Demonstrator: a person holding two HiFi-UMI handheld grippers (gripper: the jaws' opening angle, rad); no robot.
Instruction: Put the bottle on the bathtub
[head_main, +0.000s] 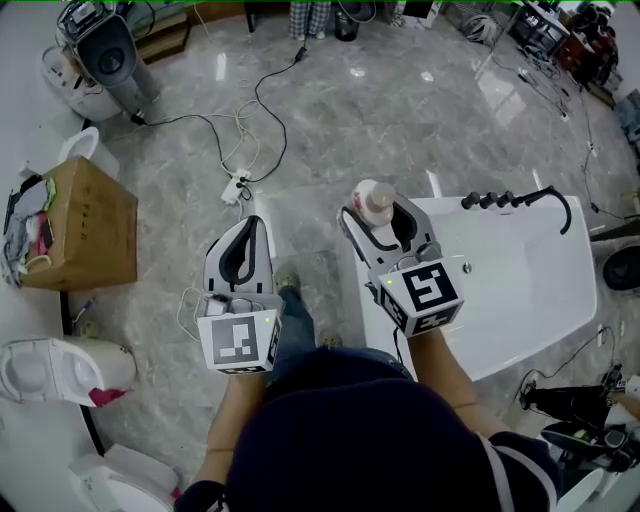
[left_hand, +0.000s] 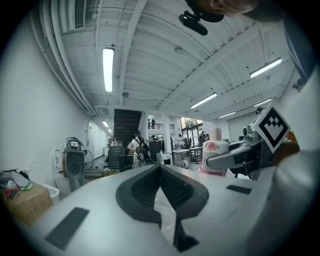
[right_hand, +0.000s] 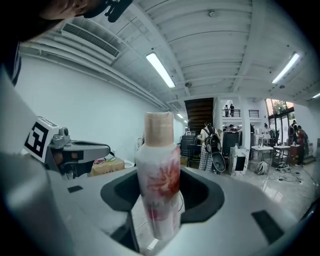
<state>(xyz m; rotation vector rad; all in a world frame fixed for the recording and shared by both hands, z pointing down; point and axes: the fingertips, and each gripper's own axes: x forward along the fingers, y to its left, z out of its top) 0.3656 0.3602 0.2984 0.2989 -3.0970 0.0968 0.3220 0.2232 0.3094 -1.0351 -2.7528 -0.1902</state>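
A white bottle (head_main: 376, 203) with a red flower print and a beige cap stands upright between the jaws of my right gripper (head_main: 380, 216), which is shut on it. In the right gripper view the bottle (right_hand: 160, 186) fills the middle, clamped low on its body by the right gripper (right_hand: 161, 197). It hangs over the far left corner of the white bathtub (head_main: 520, 290). My left gripper (head_main: 254, 226) sits to the left over the floor, shut and holding nothing. In the left gripper view the left gripper (left_hand: 160, 169) has its jaws together, with the bottle (left_hand: 215, 156) at the right.
A black faucet set (head_main: 520, 200) runs along the tub's far rim. A cardboard box (head_main: 80, 225) and a white toilet (head_main: 60, 370) stand at the left. A power strip with cables (head_main: 235, 188) lies on the marble floor ahead. A black tripod (head_main: 575, 405) is at the lower right.
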